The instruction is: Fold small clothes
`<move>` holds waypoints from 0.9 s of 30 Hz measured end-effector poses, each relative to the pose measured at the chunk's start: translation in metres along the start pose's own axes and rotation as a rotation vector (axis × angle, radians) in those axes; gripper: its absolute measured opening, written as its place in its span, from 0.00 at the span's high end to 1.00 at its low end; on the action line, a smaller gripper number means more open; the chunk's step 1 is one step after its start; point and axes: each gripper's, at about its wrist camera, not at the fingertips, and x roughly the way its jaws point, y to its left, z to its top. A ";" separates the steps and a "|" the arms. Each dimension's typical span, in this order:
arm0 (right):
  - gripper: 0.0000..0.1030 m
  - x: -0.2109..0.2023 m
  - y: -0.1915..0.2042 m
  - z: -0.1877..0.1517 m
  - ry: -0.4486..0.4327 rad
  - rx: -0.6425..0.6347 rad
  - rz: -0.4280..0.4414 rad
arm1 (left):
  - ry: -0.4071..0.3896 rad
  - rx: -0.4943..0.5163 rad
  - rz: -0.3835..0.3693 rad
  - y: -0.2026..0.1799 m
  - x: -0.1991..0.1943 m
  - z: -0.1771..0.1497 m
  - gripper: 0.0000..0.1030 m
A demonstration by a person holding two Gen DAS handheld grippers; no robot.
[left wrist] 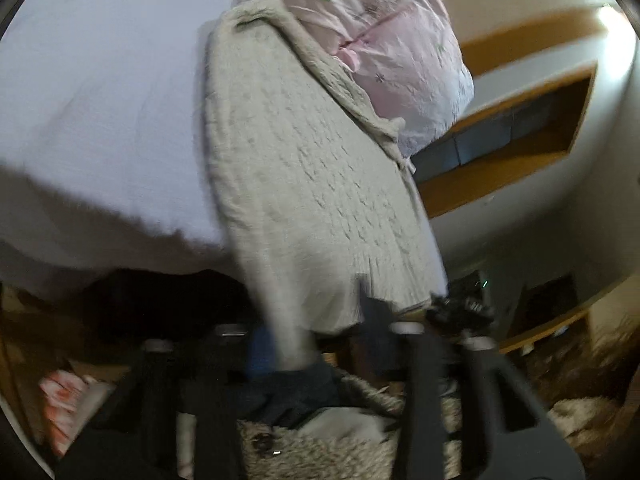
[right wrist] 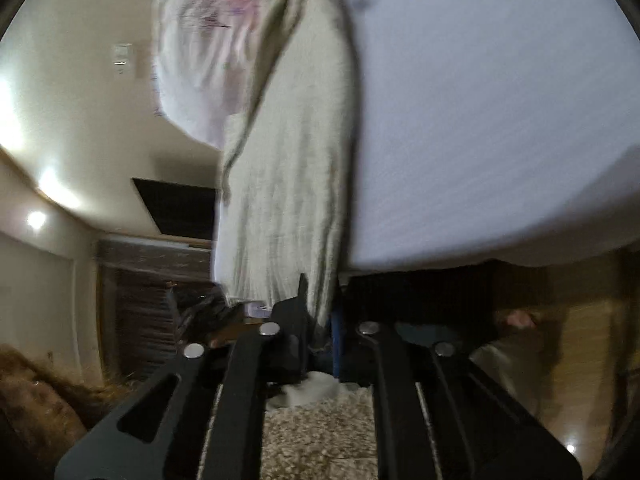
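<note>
Cream knit garment (left wrist: 304, 184) pinched in left tongs (left wrist: 296, 356)

Smooth white bed sheet (left wrist: 100, 100); shaggy beige pile rug (right wrist: 320, 432) below; wood-trimmed wall recess (left wrist: 516, 120); dark rectangular wall opening (right wrist: 180, 208).

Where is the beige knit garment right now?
The beige knit garment hangs mid-frame in both wrist views over the white bed, just below the pink cloth, its lower edge pinched in both grippers.
</note>
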 end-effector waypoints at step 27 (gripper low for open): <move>0.09 0.055 0.108 0.313 -0.574 -0.191 -0.565 | -0.254 0.058 0.300 -0.036 0.065 0.303 0.43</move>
